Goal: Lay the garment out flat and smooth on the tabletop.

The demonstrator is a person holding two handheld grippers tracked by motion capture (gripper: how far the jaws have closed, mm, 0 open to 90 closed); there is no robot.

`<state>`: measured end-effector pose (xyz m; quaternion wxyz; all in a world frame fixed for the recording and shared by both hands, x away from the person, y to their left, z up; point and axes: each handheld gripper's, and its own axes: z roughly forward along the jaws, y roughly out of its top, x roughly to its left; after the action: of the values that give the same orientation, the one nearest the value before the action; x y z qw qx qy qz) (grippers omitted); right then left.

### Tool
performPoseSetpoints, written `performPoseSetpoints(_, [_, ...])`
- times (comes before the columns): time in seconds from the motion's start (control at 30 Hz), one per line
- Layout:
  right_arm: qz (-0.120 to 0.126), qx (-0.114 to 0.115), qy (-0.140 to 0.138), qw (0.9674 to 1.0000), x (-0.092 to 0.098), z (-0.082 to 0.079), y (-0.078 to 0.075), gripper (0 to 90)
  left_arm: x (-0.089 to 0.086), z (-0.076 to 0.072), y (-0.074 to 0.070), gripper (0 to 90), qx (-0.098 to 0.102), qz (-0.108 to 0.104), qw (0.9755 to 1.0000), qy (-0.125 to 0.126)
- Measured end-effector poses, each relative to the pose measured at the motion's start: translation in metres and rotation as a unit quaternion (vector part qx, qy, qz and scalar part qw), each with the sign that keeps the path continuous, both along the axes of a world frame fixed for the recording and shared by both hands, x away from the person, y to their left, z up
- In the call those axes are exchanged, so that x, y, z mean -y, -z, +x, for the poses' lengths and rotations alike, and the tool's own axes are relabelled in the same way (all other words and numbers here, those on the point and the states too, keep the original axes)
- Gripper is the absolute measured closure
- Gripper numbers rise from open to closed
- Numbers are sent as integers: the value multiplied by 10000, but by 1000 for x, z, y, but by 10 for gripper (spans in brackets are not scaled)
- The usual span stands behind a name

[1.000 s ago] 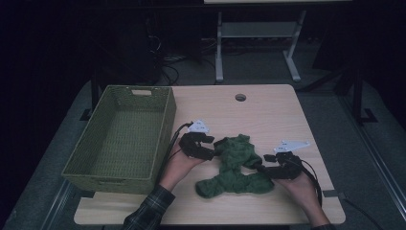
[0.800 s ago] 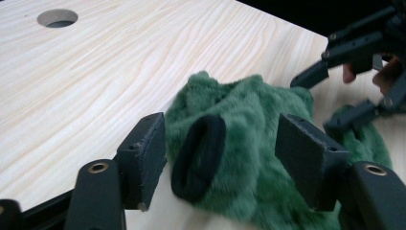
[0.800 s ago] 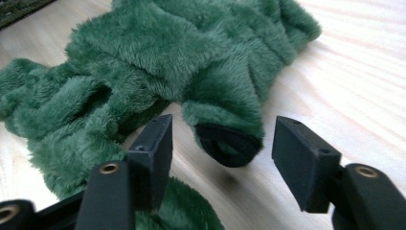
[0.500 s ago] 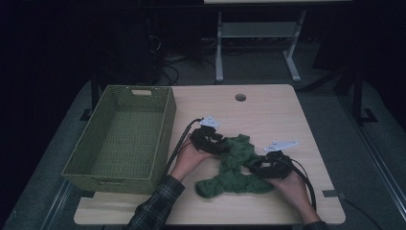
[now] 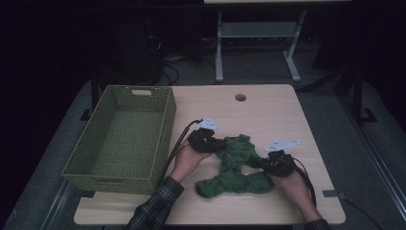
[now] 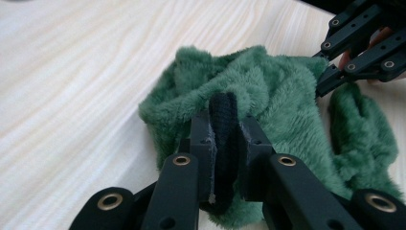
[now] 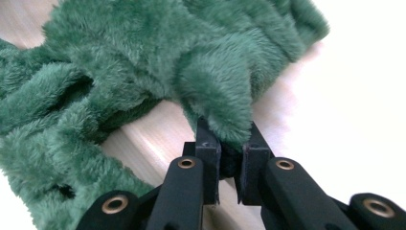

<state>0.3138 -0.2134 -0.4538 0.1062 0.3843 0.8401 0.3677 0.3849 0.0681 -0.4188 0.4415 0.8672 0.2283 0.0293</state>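
A fuzzy green cloth [image 5: 235, 167] lies crumpled on the wooden table [image 5: 268, 110]. My left gripper [image 5: 221, 143] is at its upper left edge. In the left gripper view the jaws [image 6: 225, 129] have just closed and pinch a dark hem of the cloth [image 6: 273, 91]. My right gripper [image 5: 257, 163] is at the cloth's right side. Its jaws [image 7: 225, 146] have also just closed, and they grip a fold of the cloth [image 7: 143, 57]. The right gripper [image 6: 364, 45] also appears at the top right of the left gripper view.
A woven green basket [image 5: 165, 125] stands on the left of the table, close to my left forearm. A cable hole [image 5: 240, 97] sits near the far edge. Bare tabletop lies beyond the cloth and to its right.
Both grippers edged inward onto the cloth and their jaws closed, each taking hold of part of it. The cloth has hardly shifted.
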Motion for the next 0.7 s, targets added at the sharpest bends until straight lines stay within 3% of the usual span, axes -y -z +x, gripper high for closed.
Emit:
performPoseSetpoints(0.07, [33,-8,-17,10000,2,1,-4,822,-2,-2,-4,793,65,-55,10000,-34])
performPoseSetpoints(0.1, [19,166,-29,9999,8,4,-14,822,-5,-4,-9,793,157,-126,9997,-105])
performPoseSetpoints(0.23, [45,301,-45,9995,13,9,-27,823,-11,-8,-14,798,288,-203,9990,-291])
performPoseSetpoints(0.3, [-76,393,-122,9991,15,16,-35,825,-17,-9,-12,805,195,-209,9986,-443])
performPoseSetpoints(0.47, [-221,318,-293,9988,12,27,-32,827,-25,-11,3,811,-22,-48,9978,-653])
performPoseSetpoints(0.57, [-289,42,-430,9986,3,39,-17,826,-30,-16,19,811,-240,198,9964,-786])
performPoseSetpoints(0.6, [-289,42,-430,9986,3,39,-17,826,-30,-16,19,810,-240,198,9964,-786])
performPoseSetpoints(0.63, [-337,-112,-488,9982,-2,41,-9,825,-30,-18,26,807,-318,340,9958,-785])
performPoseSetpoints(0.7, [-347,-154,-540,9978,-4,42,-7,824,-30,-18,31,805,-406,409,9951,-803])
